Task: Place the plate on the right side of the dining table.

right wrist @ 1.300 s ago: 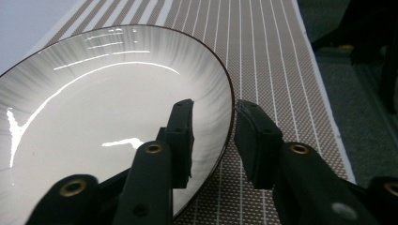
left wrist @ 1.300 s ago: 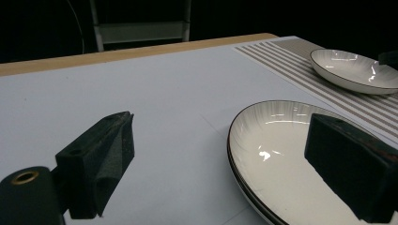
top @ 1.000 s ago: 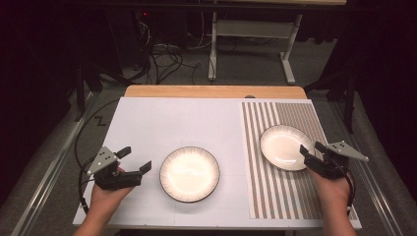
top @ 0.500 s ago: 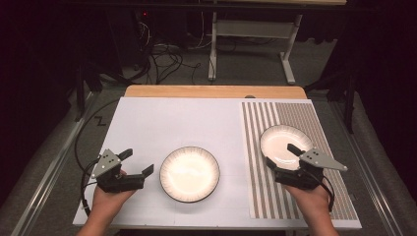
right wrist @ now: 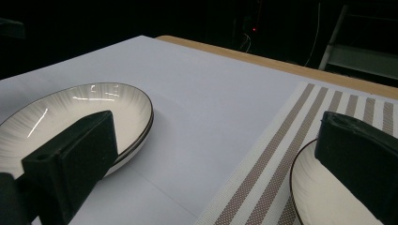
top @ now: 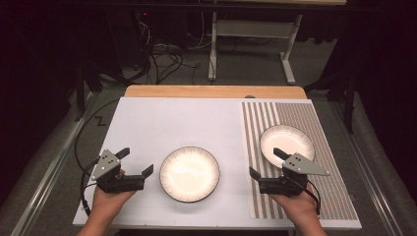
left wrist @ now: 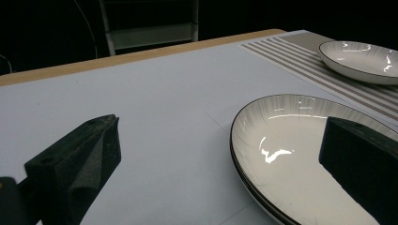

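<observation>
Two shallow plates are sitting on the table, and both are lying empty, their pale insides only catching glare. The larger plate (top: 190,173), dark-rimmed, is resting on the white table sheet (top: 167,123); the smaller plate (top: 287,144) is lying to its right on the striped placemat (top: 300,162). The left gripper (top: 135,162) is hovering just left of the larger plate with its jaws standing wide and nothing between them. The right gripper (top: 265,162) is hanging to the right of the larger plate, over the placemat's left edge and the near rim of the smaller plate; its jaws have just been opening and are gaping wide, gripping nothing. The left gripper view is revealing a second dark rim line under the larger plate's edge (left wrist: 244,164), which the high view is not resolving. The right gripper view is showing the placemat's woven texture (right wrist: 263,173) up close.
</observation>
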